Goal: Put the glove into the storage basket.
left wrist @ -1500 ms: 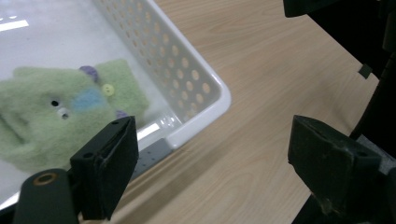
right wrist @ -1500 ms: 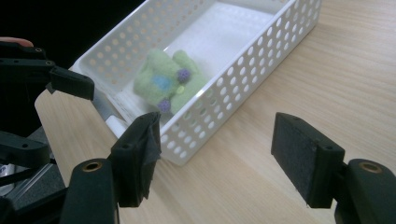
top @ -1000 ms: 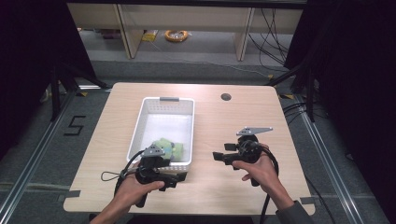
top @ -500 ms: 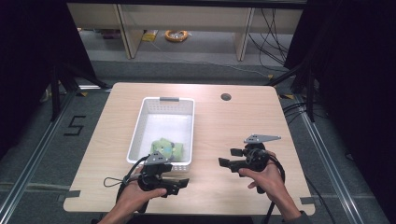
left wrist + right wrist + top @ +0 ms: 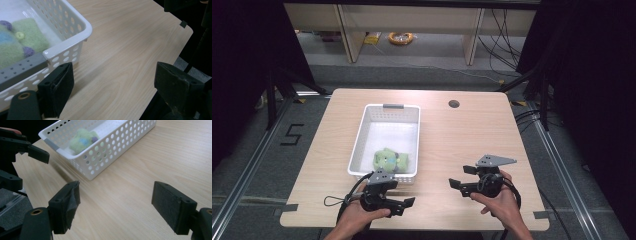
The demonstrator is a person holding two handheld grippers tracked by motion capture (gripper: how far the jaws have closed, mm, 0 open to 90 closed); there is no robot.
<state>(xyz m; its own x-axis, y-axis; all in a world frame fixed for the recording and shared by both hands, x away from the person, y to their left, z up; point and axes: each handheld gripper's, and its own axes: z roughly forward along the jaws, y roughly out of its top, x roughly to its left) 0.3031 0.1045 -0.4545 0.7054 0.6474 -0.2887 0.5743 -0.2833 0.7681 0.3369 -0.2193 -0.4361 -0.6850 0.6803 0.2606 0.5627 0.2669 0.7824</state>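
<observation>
Left tongs (image 5: 404, 205) released, held empty near bench (image 5: 462, 135) front edge | right tongs (image 5: 460, 181) released, empty, parked likewise | green felt toy (image 5: 388, 160) lodged in white basket (image 5: 409, 107), near end, apparently deposited.

It looked like a lab recording bay: a pale wood-grain table (image 5: 472, 135) stood between black curtains (image 5: 242, 75) at 9 and 3 o'clock, with floor rails (image 5: 247, 180), loose cables (image 5: 499, 37) at 1 o'clock, and a taped "5" (image 5: 292, 135).
</observation>
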